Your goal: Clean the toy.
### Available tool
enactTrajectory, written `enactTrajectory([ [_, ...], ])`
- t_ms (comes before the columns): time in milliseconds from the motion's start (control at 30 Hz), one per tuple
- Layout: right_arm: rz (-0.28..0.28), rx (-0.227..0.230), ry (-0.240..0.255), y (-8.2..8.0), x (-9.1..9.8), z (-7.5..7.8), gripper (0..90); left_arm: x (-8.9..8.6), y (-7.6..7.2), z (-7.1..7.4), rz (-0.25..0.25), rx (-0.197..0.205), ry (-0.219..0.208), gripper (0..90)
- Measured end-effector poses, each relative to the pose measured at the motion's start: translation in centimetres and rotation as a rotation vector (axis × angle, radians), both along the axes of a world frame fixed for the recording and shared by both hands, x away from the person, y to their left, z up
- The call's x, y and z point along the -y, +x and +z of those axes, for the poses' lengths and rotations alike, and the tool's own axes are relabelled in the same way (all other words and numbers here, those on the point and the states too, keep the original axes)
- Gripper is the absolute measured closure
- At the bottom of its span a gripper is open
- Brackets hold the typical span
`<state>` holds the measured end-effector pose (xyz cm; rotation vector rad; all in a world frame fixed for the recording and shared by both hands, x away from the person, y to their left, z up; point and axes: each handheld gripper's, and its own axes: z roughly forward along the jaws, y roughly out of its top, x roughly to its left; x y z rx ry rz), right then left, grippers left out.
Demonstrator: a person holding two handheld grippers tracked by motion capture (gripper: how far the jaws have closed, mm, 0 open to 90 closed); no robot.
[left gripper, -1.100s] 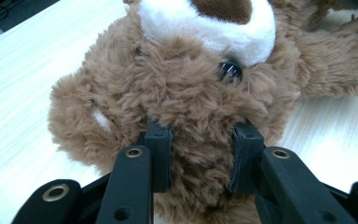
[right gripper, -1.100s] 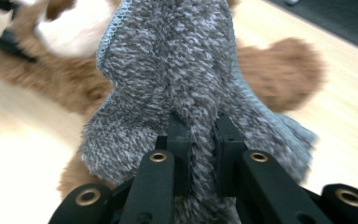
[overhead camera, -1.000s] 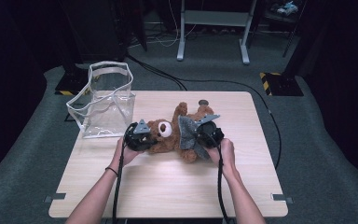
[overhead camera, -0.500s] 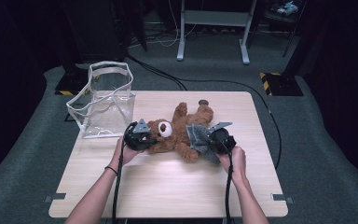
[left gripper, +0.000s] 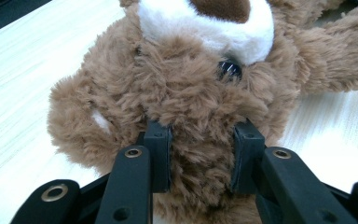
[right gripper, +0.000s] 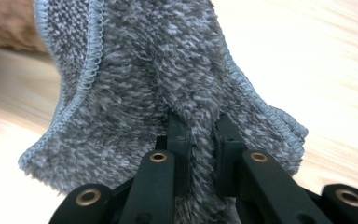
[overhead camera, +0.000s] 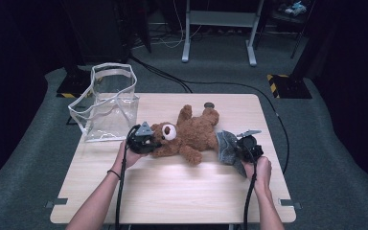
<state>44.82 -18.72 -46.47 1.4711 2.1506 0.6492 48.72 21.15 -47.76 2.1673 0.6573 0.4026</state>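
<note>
The teddy bear (overhead camera: pixel 191 134) lies flat mid-table. Nearest the person, the right gripper (overhead camera: pixel 235 147) pinches a grey cloth (overhead camera: pixel 227 146) just beside the bear's legs; the left gripper (overhead camera: pixel 149 142) is clamped on the bear's head — fur bulging between both pads. Beyond the bear's head stands a clear plastic bag (overhead camera: pixel 108 103) — upright, mouth open, with no legible writing.

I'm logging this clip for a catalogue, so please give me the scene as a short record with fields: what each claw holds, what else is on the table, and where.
left claw: shut on the teddy bear, at its head
right claw: shut on the grey cloth, beside the bear's legs
teddy bear: lying on the table, head toward the left claw
clear bag: upright at the table's far left corner, apart from the bear
small dark disc: far edge of the table
</note>
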Motion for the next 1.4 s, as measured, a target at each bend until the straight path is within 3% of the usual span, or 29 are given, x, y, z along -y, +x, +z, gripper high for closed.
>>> enactTrajectory([
  [333,-0.076,0.045,0.01,-0.4,1.9,1.4,80.2,-0.4,0.4,0.1,-0.032,-0.006,0.003,65.2],
  [600,-0.091,0.052,0.041,-1.2,2.6,1.3,79.8,-0.5,0.8,0.6,0.008,-0.015,-0.001,56.6],
  [833,-0.102,0.067,0.063,-1.5,3.3,1.2,79.5,-0.1,-0.4,1.6,0.103,-0.011,-0.005,26.4],
  [1000,-0.103,0.066,0.078,-1.8,3.5,1.0,79.3,0.1,-1.7,2.1,0.169,-0.004,-0.041,13.7],
  [1167,-0.111,0.062,0.092,-2.1,3.9,0.8,79.0,0.5,-3.0,2.7,0.191,0.008,-0.065,13.0],
  [1400,-0.118,0.058,0.101,-2.5,4.2,0.5,78.9,2.5,-4.8,3.4,0.158,0.042,-0.088,11.5],
])
